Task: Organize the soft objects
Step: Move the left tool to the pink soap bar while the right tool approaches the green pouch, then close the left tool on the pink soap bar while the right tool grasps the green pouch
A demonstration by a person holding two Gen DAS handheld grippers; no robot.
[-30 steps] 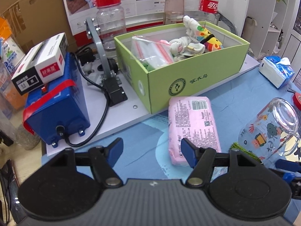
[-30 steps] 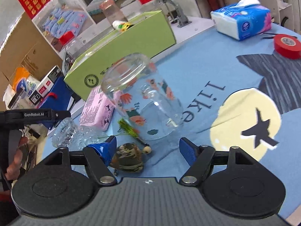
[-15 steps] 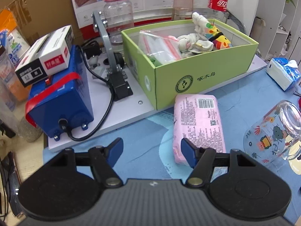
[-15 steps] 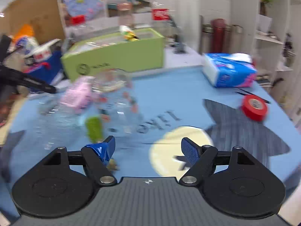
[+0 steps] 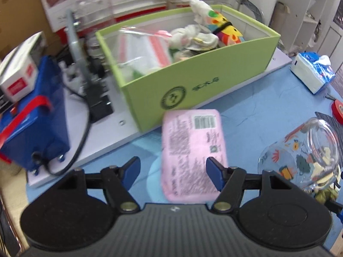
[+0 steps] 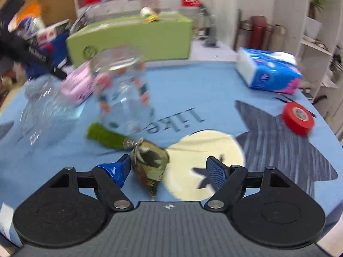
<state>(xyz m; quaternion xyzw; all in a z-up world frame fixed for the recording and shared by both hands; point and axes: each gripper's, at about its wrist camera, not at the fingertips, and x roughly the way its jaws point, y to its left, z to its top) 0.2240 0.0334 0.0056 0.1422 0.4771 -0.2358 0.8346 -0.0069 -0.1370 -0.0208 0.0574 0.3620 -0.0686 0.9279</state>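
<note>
A green box (image 5: 205, 79) on a white board holds plastic bags and plush toys (image 5: 216, 27). A pink soft pack (image 5: 193, 150) lies on the blue cloth in front of it. My left gripper (image 5: 172, 169) is open, its fingers on either side of the pack's near end. My right gripper (image 6: 169, 169) is open over a small camouflage pouch (image 6: 150, 162) with a green tassel (image 6: 105, 136); the pouch lies beside the left finger. The green box (image 6: 133, 38) and pink pack (image 6: 75, 83) show in the right wrist view too.
A painted glass jar (image 5: 300, 156) lies on its side right of the pack; it also shows in the right wrist view (image 6: 122, 90). A blue tissue pack (image 6: 270, 70), red tape roll (image 6: 298, 117), clear bottle (image 6: 45, 105) and blue device (image 5: 32, 115) stand around.
My left gripper moved forward so the pink pack's near end sits between its fingers. My right gripper swung right then settled; the pouch now lies between its fingers.
</note>
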